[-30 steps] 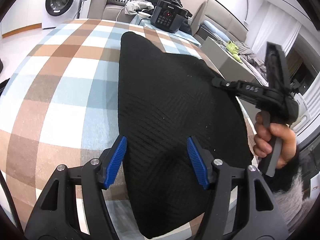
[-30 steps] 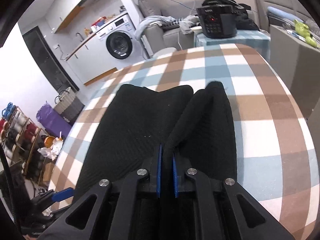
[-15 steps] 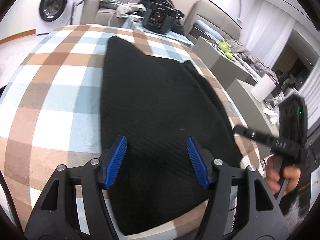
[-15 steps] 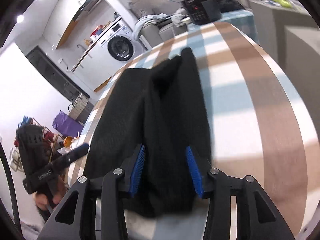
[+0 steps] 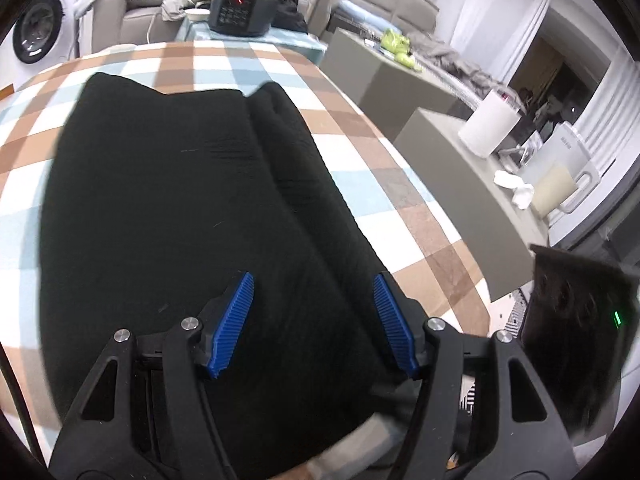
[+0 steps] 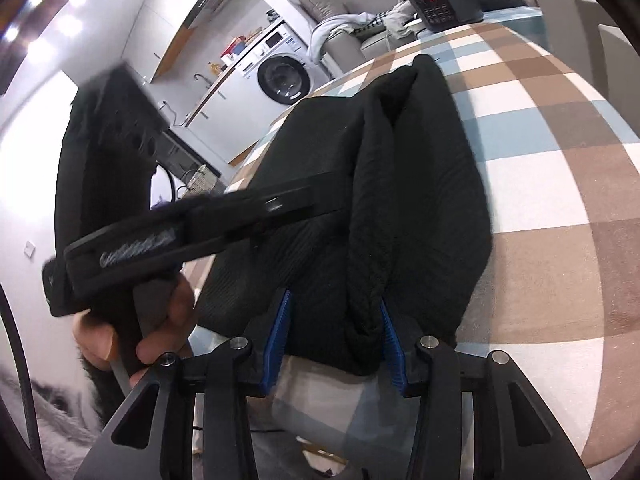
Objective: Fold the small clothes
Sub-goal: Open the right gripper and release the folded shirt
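Both claws are held spread wide and grasp nothing: the left claw [image 5: 312,320] over the near part of the black garment [image 5: 180,208], the right claw [image 6: 332,336] at its near edge. The garment is laid on the checked surface [image 5: 384,168], one side folded inward; a black cooker [image 5: 244,10] is seen beyond.

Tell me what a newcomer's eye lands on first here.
The black knit garment sprawls over the checked tablecloth, its right side folded into a thick ridge. Both blue-padded tongs, left and right, stand open at its near edge.
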Demonstrator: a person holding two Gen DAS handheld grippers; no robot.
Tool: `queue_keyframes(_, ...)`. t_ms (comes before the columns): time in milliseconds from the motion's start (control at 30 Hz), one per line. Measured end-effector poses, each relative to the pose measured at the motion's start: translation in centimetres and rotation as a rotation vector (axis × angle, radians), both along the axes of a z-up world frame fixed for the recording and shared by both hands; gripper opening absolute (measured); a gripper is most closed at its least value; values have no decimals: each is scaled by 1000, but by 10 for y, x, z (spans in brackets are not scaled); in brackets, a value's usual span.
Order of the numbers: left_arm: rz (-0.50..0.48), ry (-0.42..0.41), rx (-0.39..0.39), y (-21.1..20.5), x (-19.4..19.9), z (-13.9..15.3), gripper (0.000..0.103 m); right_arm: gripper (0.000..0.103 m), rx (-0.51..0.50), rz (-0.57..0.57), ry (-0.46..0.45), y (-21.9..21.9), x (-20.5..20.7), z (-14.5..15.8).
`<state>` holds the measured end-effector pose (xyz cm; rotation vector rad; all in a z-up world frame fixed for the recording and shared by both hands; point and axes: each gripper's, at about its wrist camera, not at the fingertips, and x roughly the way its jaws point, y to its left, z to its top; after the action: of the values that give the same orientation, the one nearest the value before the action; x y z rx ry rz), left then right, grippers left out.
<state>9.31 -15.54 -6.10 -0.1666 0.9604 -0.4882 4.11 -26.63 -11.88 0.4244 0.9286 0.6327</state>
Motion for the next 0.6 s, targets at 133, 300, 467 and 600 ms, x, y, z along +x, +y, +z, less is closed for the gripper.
queue_keyframes(133,9,1,21,-13,10,-1,60,15,-43,-22,-48,1,4,1)
queue_keyframes(300,105,-17,6,25,8,13,60,8,-26,-12,-132,7,3,22)
queue_keyframes(467,225,-85,-49,78,-10,45,60,4,-59,-107,-395,-2,-20,100)
queue_keyframes(600,266,-123,-50,104,-20,52,67,4,-234,-211,-256,-14,-13,60)
